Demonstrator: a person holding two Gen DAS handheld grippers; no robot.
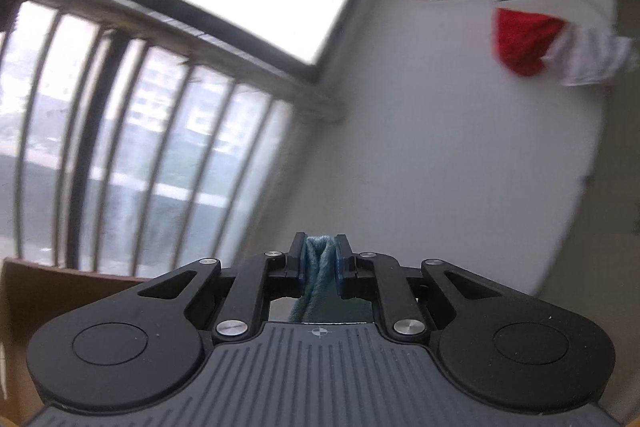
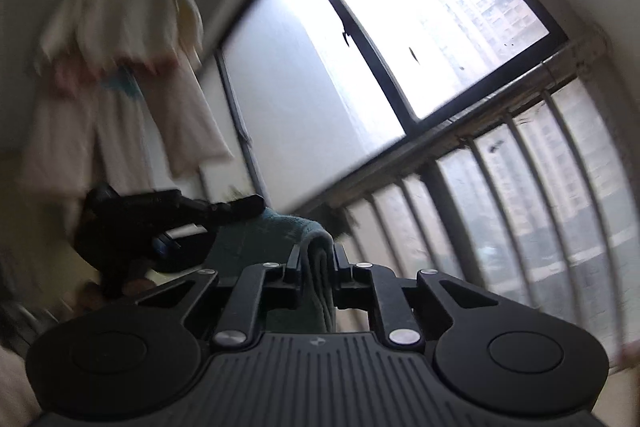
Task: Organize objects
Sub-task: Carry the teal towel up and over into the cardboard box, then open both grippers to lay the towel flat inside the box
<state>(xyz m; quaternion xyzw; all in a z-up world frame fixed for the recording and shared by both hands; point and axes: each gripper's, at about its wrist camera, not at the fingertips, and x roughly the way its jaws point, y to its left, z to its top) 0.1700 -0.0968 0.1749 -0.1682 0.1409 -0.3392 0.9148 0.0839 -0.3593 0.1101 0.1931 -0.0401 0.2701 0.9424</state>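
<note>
1. Holding the blue towel (image 1: 319, 259) up high, we have our left gripper (image 1: 319, 261) pinched tight on one bunched edge.
2. Our right gripper (image 2: 316, 263) is squeezed on the other edge, and the towel (image 2: 256, 239) hangs between both, in front of the window railing (image 2: 520, 147).
3. We think this step is spreading it out to fold or hang.
4. Let's keep both pinches firm, pull gently apart, and stay level so it does not slip or droop.
</note>
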